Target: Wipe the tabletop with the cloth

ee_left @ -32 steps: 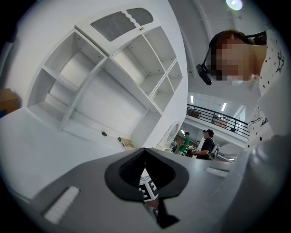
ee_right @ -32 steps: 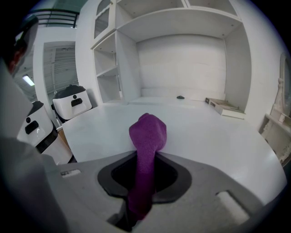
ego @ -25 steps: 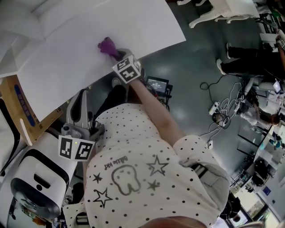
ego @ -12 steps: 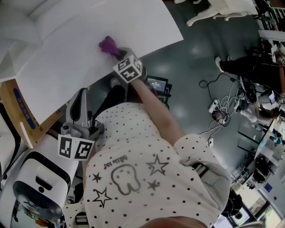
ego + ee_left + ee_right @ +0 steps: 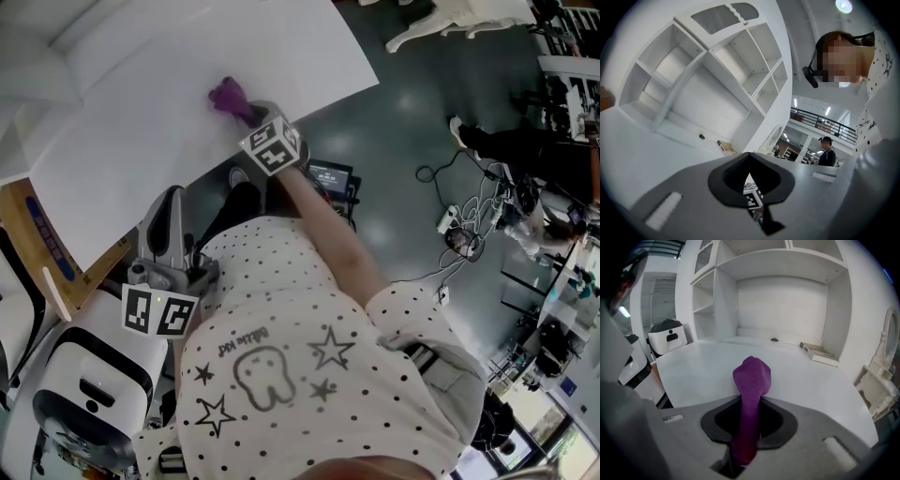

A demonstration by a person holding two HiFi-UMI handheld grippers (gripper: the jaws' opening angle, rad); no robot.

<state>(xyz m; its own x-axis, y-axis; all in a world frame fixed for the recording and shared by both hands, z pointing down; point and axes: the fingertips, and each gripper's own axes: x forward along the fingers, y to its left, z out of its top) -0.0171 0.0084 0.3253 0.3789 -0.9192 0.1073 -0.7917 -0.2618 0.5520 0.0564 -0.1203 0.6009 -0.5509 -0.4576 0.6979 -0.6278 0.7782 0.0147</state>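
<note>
In the head view, the table (image 5: 187,103) runs off the top and left edges. The right gripper (image 5: 246,112) covers part of the cloth (image 5: 223,93). In the right gripper view, a dark speck (image 5: 774,339) far back is too small to tell.

The place looks like a robotics lab or test hall dressed with home furniture. A plain white table (image 5: 187,103) and a bare white shelf unit (image 5: 783,301) stand on a dark, shiny floor (image 5: 412,131) strewn with loose cables (image 5: 483,202). A white machine (image 5: 84,394) is parked beside the table. Farther back, an upper gallery with a black railing (image 5: 820,123) runs under strip lights, and a person in a cap (image 5: 827,152) stands below it.
</note>
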